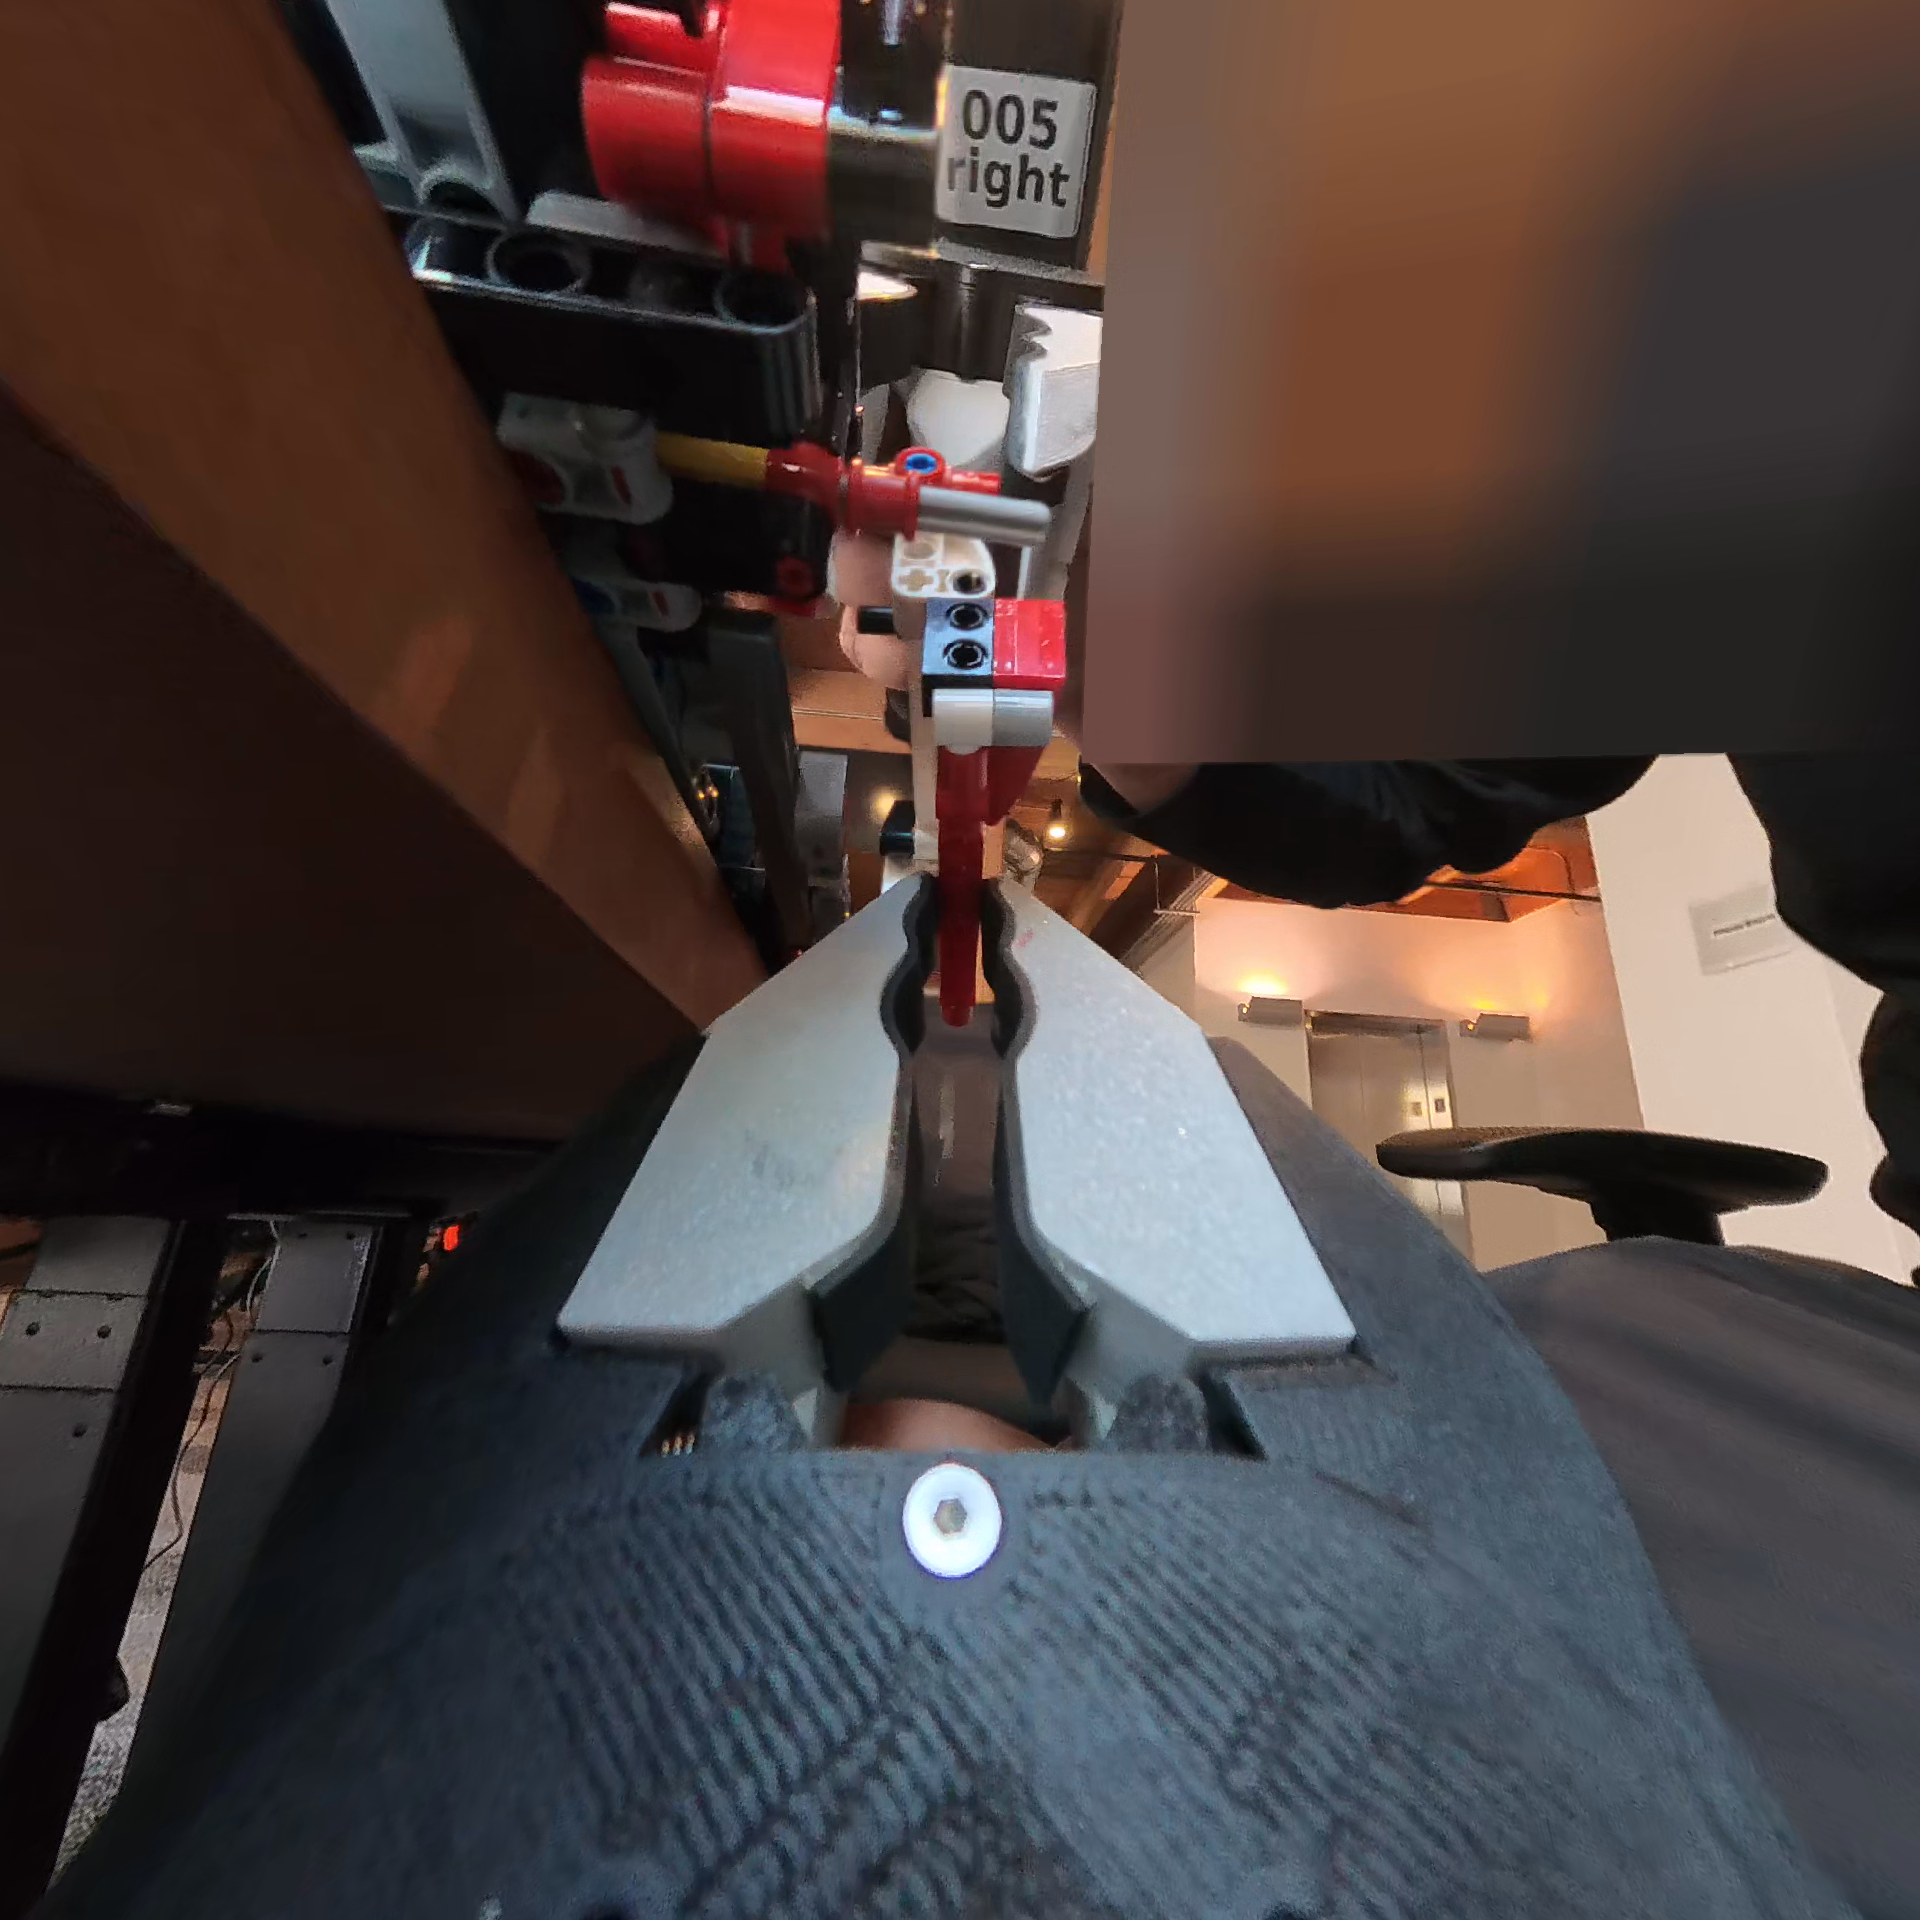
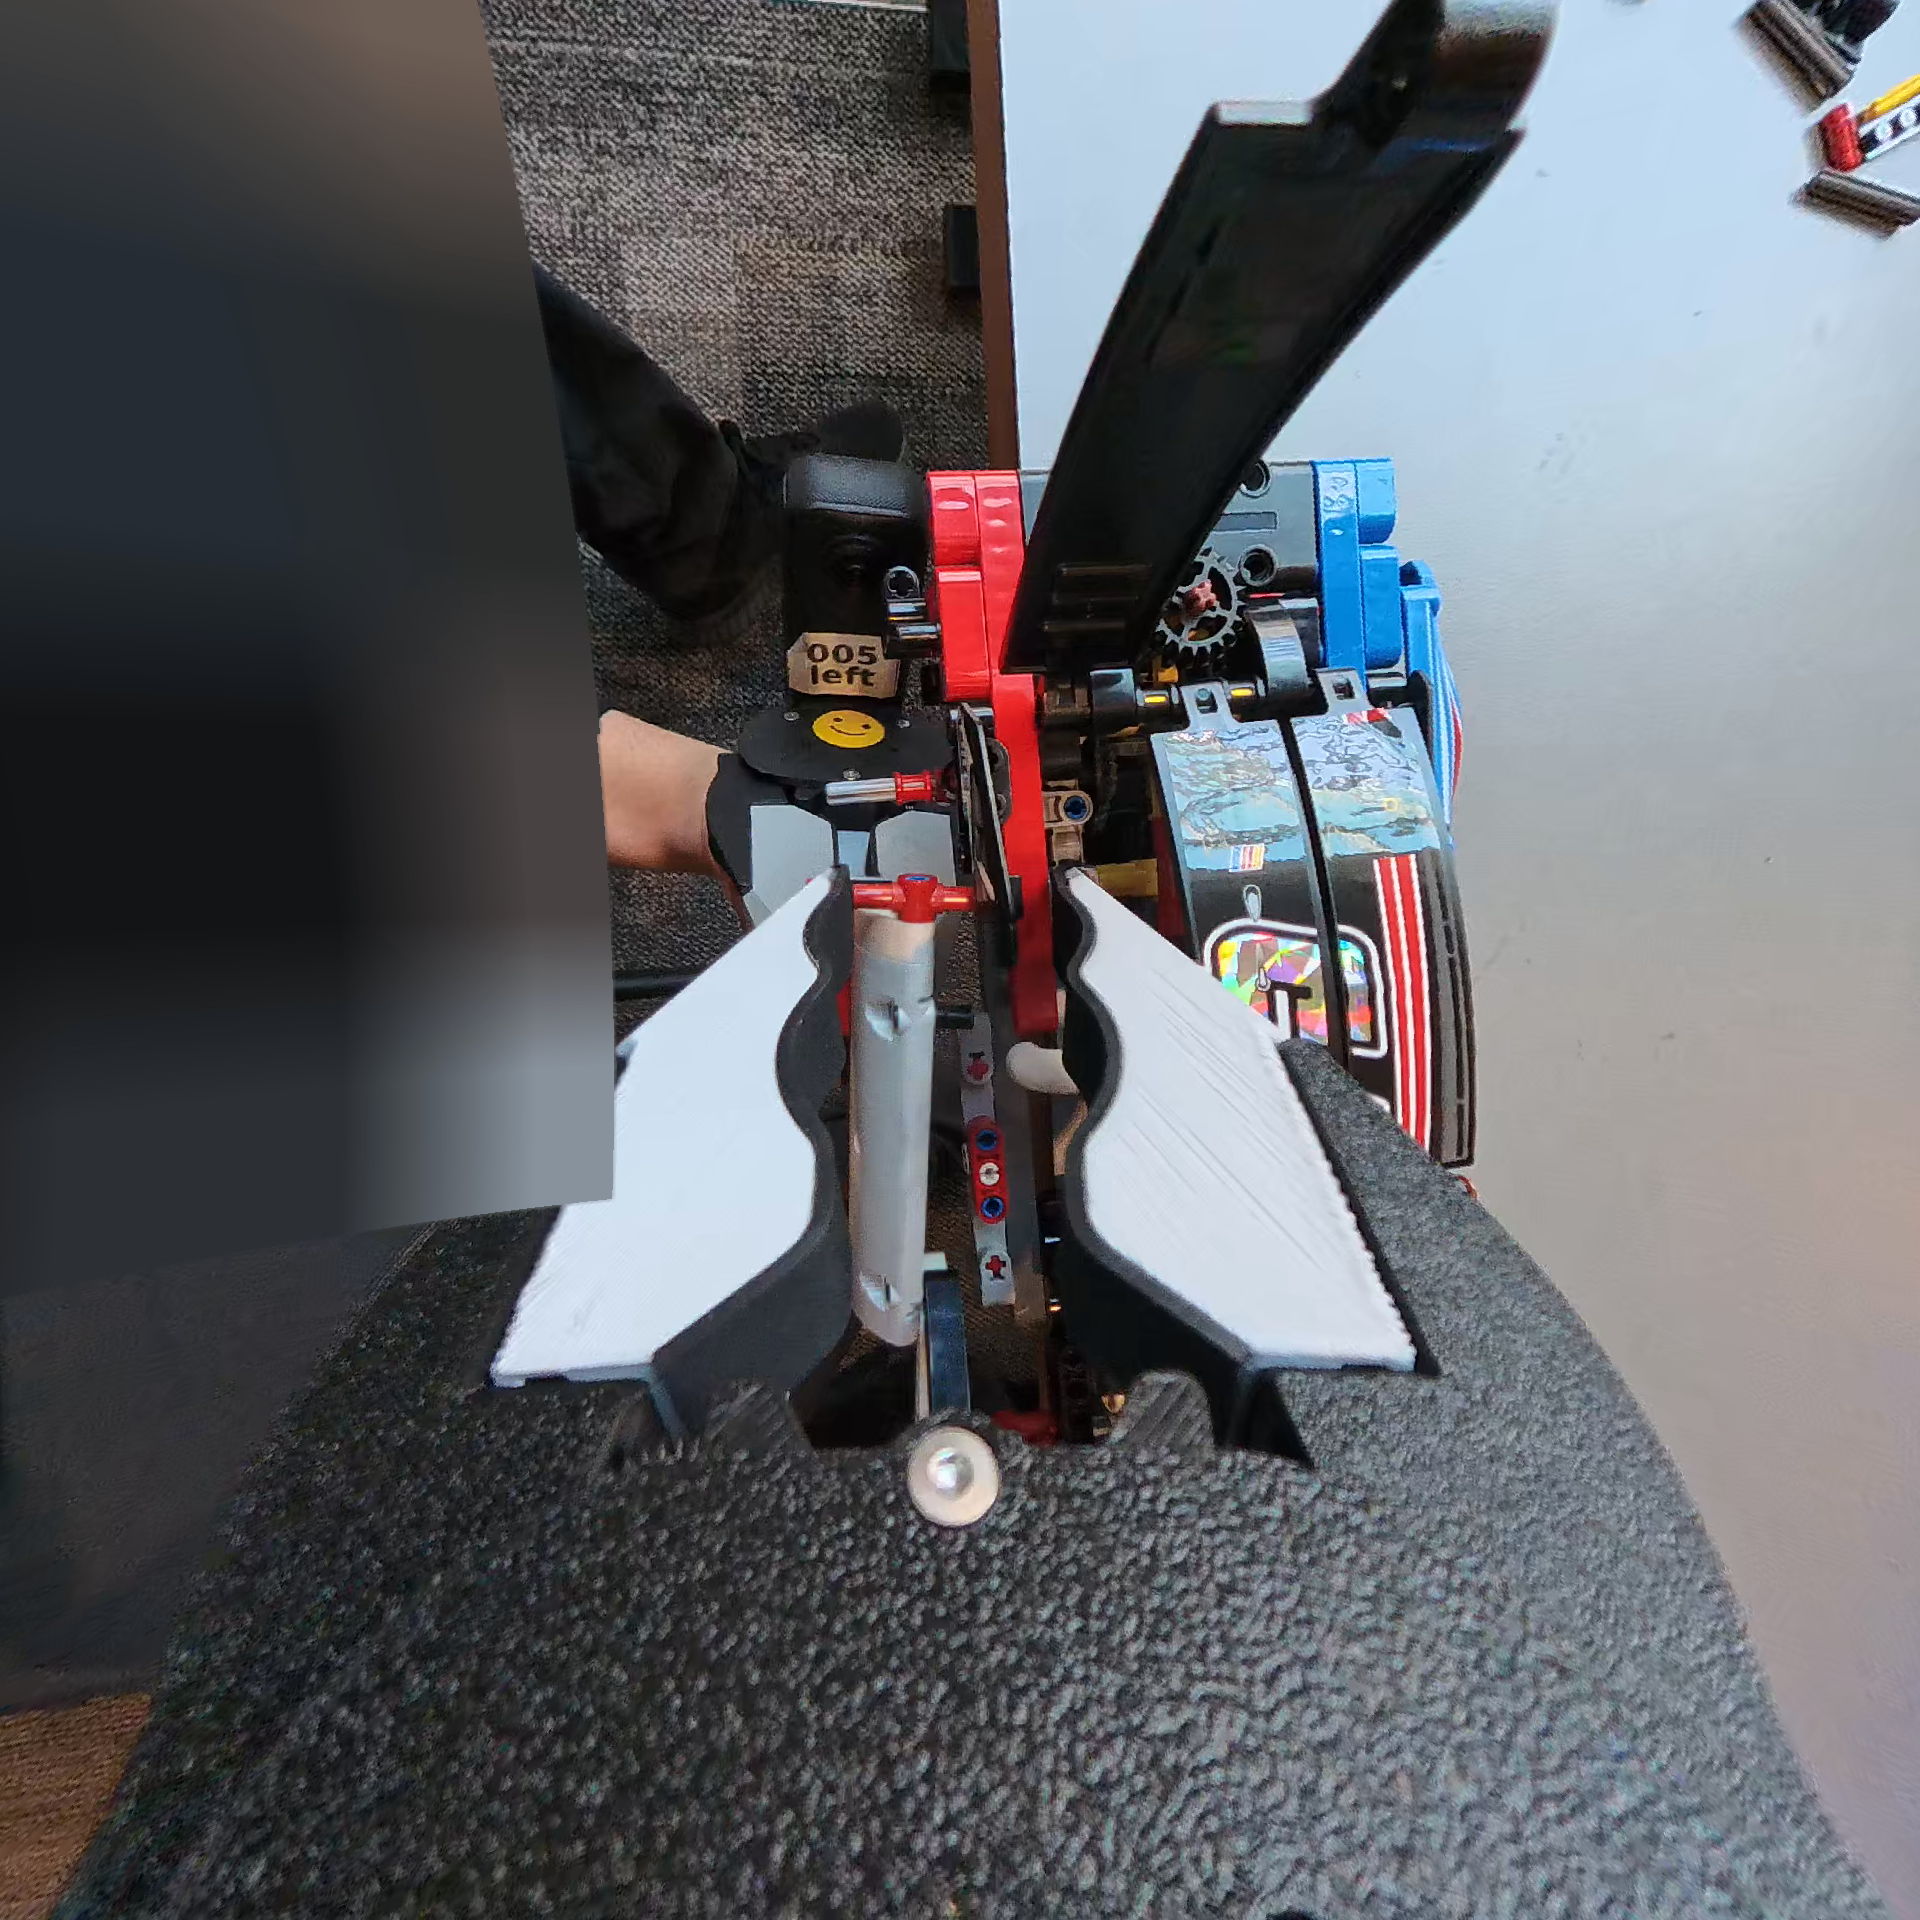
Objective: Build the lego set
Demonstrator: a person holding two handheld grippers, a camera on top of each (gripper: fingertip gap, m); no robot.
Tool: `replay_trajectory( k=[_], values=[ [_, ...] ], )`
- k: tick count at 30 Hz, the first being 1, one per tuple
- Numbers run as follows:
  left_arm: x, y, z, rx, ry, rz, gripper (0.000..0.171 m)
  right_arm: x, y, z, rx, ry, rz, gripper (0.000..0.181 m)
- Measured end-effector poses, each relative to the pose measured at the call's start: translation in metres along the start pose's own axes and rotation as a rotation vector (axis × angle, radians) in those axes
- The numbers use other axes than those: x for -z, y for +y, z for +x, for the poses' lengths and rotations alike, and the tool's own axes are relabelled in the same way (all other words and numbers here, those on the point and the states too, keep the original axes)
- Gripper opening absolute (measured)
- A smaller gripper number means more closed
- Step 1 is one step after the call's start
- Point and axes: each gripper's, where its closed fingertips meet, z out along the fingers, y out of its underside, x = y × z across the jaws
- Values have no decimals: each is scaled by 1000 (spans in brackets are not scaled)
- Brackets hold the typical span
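Two grippers share this fitting step: my left gripper pinches the red-stemmed lego sub-assembly at the table edge, my right gripper, jaws wide, straddles the red-blue-and-black lego model, and next I must line up the sub-assembly's pin.

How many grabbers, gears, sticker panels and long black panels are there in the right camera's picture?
Grippers: 2, the right gripper and the left gripper
Black gear: 1
Curved sticker panels: 2, the left sticker panel and the right sticker panel
Long black curved panel: 1
Total: 6
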Motion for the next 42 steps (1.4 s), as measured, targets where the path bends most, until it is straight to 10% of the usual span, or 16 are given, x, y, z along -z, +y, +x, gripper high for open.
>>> replay_trajectory(
  k=[42],
  values=[
    [-2,-4,-6,-28,-61,-27,5,-5,-1,5,101,-18,4,30]
  ],
)
